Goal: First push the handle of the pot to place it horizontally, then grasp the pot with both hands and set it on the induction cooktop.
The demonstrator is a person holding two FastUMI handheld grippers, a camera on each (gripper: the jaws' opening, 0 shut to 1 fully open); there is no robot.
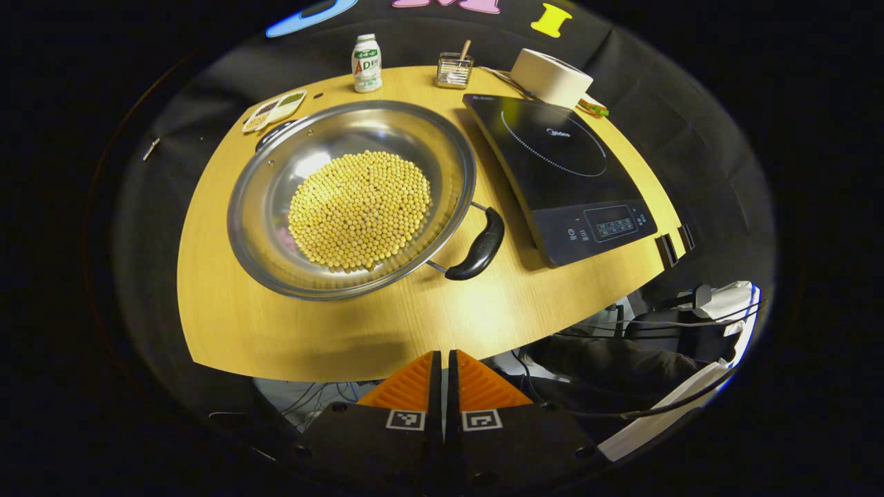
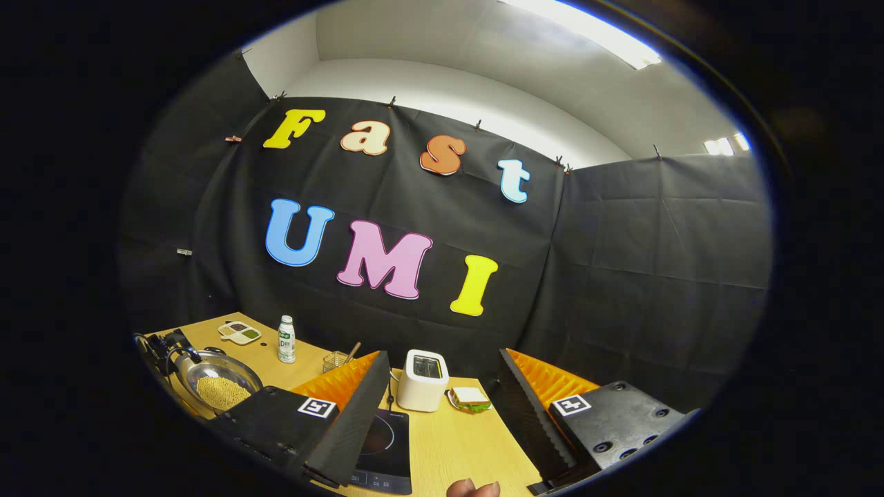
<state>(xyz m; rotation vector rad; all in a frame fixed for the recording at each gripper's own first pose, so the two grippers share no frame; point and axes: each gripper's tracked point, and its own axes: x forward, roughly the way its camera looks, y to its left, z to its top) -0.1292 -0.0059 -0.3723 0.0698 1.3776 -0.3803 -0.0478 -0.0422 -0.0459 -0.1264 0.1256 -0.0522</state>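
Pot (image 1: 276, 207) x1 w/ beans, cooktop (image 1: 559, 172) x1, left claw (image 1: 443, 386) pressed together, right claw (image 2: 442, 414) spread.

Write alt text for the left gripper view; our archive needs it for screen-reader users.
A wide steel pot full of yellow beans sits on a wooden table, its black handle towards an induction cooktop alongside it. The left tool, shut and holding nothing, hovers off the table's near edge. Behind stand a small bottle, a toaster and a divided dish.
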